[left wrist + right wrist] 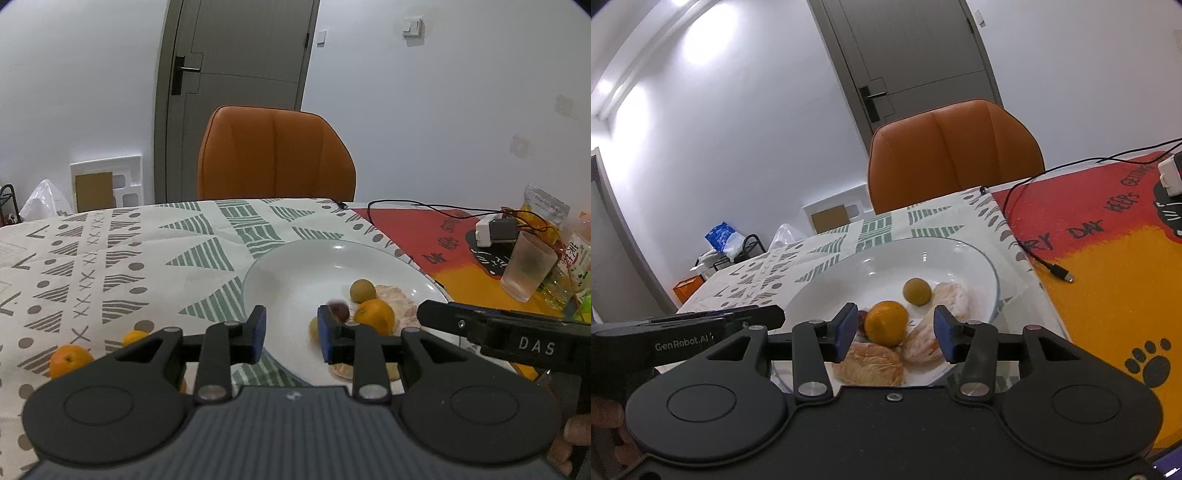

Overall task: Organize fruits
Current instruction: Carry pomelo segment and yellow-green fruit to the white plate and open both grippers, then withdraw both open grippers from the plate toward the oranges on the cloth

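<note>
A white plate on the patterned tablecloth holds a tangerine, a small yellow-green fruit, a dark red fruit and peeled citrus pieces. My left gripper is open and empty over the plate's near left rim. Two tangerines lie on the cloth to its left. In the right wrist view my right gripper is open over the plate's near edge, with the tangerine, the yellow-green fruit and peeled pieces between and below its fingers.
An orange chair stands behind the table. A red and orange mat to the right carries a frosted cup, a white charger with cables and packets. A loose cable plug lies on the mat.
</note>
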The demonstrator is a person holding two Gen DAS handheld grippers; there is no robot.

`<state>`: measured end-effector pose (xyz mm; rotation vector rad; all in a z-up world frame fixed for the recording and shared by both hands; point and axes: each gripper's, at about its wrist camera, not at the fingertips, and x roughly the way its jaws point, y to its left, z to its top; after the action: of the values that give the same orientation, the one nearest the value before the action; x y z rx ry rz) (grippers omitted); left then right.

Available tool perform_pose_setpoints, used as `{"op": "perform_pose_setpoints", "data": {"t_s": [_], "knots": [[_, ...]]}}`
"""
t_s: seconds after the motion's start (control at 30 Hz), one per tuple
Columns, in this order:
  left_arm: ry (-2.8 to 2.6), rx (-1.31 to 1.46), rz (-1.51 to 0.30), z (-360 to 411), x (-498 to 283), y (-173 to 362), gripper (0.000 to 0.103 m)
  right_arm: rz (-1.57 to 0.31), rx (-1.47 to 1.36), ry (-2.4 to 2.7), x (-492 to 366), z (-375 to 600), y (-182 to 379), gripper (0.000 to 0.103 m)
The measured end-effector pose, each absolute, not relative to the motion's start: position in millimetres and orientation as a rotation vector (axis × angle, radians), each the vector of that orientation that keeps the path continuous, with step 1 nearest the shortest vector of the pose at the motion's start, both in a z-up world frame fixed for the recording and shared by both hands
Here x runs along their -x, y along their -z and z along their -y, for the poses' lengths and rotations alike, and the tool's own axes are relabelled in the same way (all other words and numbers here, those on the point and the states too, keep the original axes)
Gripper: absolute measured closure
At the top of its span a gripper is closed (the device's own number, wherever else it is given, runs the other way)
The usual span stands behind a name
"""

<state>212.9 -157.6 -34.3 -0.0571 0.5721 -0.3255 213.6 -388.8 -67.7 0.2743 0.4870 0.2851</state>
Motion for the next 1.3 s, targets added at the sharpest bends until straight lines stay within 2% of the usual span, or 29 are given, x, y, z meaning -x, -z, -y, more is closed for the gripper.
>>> {"op": "perform_pose_setpoints", "data": {"t_s": [0.07, 0.13, 0.2, 0.3, 0.4, 0.47, 0.57, 0.63, 0.7, 1.3], "knots": [[0.313, 0.053, -0.573, 153.4, -210.3, 33.5, 0.075, -0.486, -0.27, -0.295, -213.4, 385.5, 66.6, 0.054], [0.298, 0.054, -0.578, 148.1, -208.0, 32.9, 0.074, -0.481, -0.263, -0.299, -212.2, 379.8, 65.1, 0.045], [0.284, 0.055, -0.581, 142.1, -205.3, 32.7, 0.07, -0.476, -0.256, -0.299, -211.5, 375.1, 64.3, 0.042], [0.255, 0.049, -0.58, 132.3, -200.0, 31.7, 0.058, -0.482, -0.253, -0.304, -210.8, 367.9, 63.9, 0.035], [0.224, 0.044, -0.568, 123.4, -194.9, 28.5, 0.042, -0.479, -0.245, -0.3, -208.9, 362.1, 63.3, 0.025], [0.199, 0.041, -0.557, 116.4, -191.0, 26.2, 0.031, -0.478, -0.244, -0.302, -206.9, 358.6, 62.7, 0.023], [0.174, 0.046, -0.539, 107.1, -184.9, 23.3, 0.022, -0.478, -0.246, -0.313, -203.8, 352.4, 61.0, 0.011], [0.161, 0.044, -0.529, 102.0, -180.9, 22.0, 0.02, -0.467, -0.242, -0.313, -200.6, 348.7, 59.2, 0.003], [0.145, 0.036, -0.522, 97.8, -176.8, 20.9, 0.019, -0.459, -0.247, -0.314, -199.0, 345.6, 57.7, 0.0], [0.079, 0.055, -0.506, 68.1, -152.5, 11.8, 0.014, -0.451, -0.241, -0.33, -183.0, 323.2, 46.7, 0.0]]}}
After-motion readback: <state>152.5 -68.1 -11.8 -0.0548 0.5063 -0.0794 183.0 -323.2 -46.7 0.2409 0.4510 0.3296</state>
